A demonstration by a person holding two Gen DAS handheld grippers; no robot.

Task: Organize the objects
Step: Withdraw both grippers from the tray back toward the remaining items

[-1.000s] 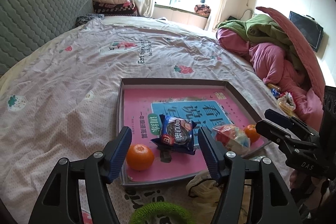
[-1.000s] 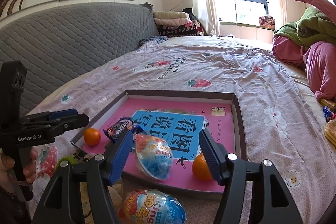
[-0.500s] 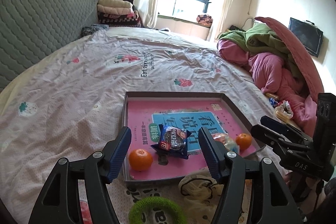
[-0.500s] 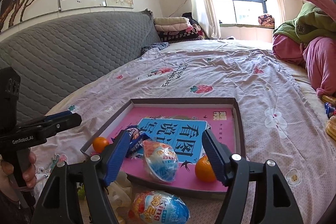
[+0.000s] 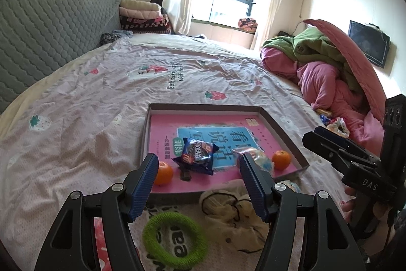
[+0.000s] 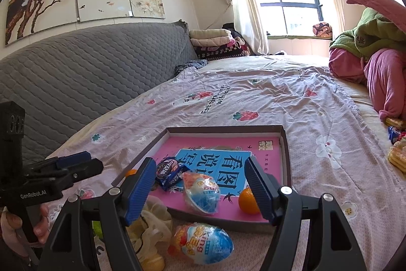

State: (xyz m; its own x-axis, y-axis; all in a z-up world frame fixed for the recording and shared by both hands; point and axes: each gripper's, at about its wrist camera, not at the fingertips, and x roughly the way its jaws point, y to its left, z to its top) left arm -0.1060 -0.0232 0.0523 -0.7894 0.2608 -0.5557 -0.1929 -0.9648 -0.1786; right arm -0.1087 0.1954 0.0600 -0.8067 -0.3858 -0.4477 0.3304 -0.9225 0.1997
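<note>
A shallow tray (image 5: pixel 203 107) with a pink book as its floor lies on the bed. In it are a dark cookie packet (image 5: pixel 196 156), two oranges (image 5: pixel 163 173) (image 5: pixel 281 159) and a wrapped toy egg (image 6: pixel 201 192). A second toy egg (image 6: pixel 203 243) lies on the sheet just outside the near rim of the tray (image 6: pixel 223 128). My left gripper (image 5: pixel 198 164) hovers open in front of the tray, holding nothing. My right gripper (image 6: pixel 200 164) is also open and empty, above the near rim.
A green ring (image 5: pixel 175 238) and a cream cloth bag (image 5: pixel 228 207) lie on the sheet in front of the tray. Pink and green bedding (image 5: pixel 317 67) is piled at the right. Loose snacks (image 6: pixel 395 151) sit by it. A grey headboard (image 6: pixel 88 80) runs along the left.
Both grippers have drawn back and risen from the tray. The right jaws have spread wider, and the egg in the tray lies free of them.
</note>
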